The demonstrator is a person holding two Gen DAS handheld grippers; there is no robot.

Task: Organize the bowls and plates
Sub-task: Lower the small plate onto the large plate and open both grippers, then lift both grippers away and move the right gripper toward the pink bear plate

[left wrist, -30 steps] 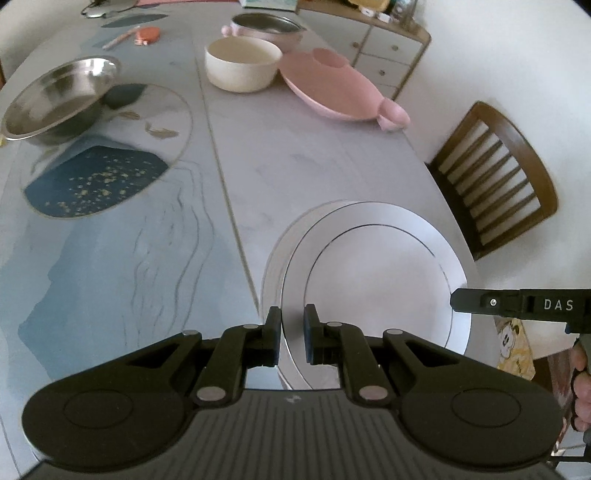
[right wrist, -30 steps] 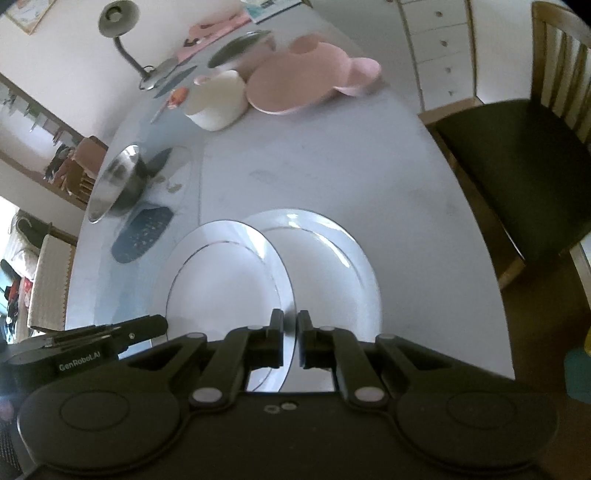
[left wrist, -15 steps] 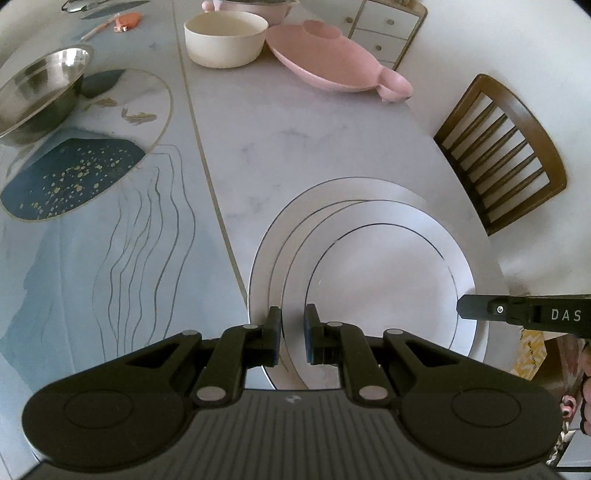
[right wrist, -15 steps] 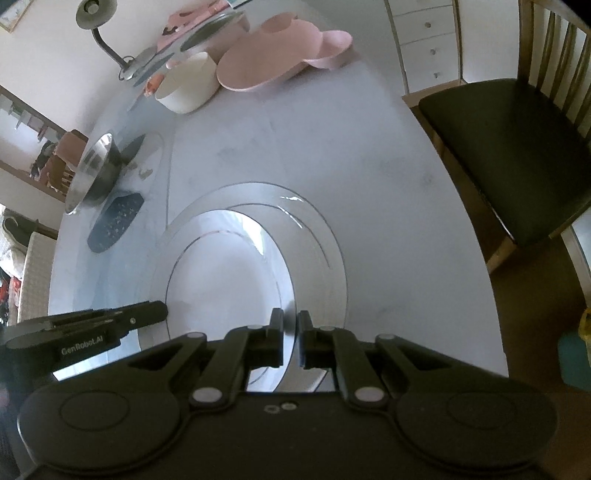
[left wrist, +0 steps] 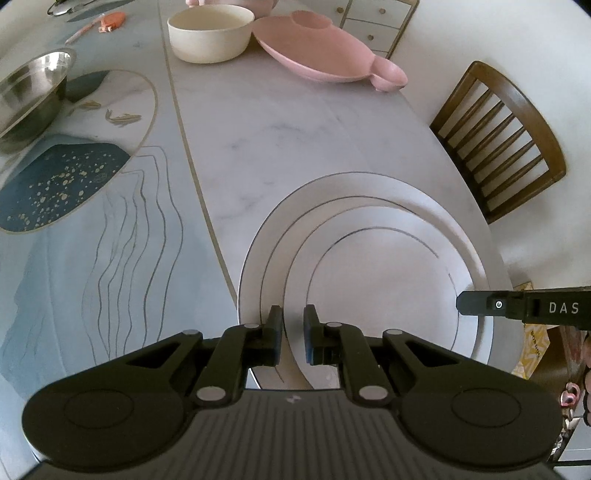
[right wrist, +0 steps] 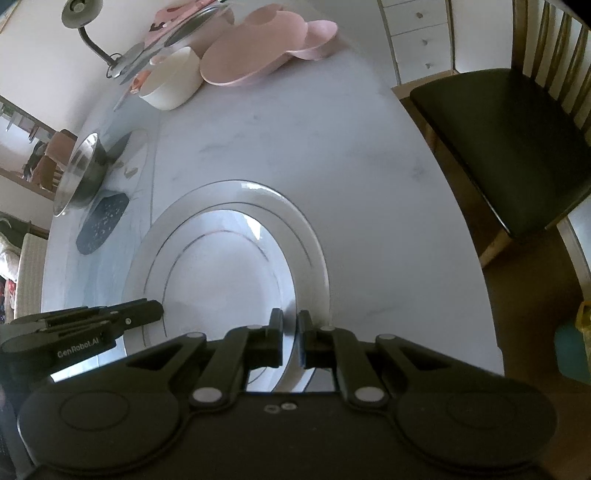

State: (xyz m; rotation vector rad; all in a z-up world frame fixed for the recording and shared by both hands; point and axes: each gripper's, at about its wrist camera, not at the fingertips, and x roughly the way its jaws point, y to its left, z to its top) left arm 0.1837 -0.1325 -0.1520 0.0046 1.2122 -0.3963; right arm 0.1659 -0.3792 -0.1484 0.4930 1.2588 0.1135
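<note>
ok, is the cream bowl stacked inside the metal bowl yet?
No. The cream bowl sits on the table beside the pink plate, well apart from the metal bowl.

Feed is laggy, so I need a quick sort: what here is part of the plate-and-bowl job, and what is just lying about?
Job: top plate, bottom plate, cream bowl, steel bowl, pink dish.
Lying about: orange tool, lamp, chair.

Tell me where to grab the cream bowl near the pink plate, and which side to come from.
Grip the cream bowl by its rim, one finger inside and one outside the upright wall, since it stands open side up. Probably come from the near left: the pink plate crowds its right side, while the table before it is bare.
</note>
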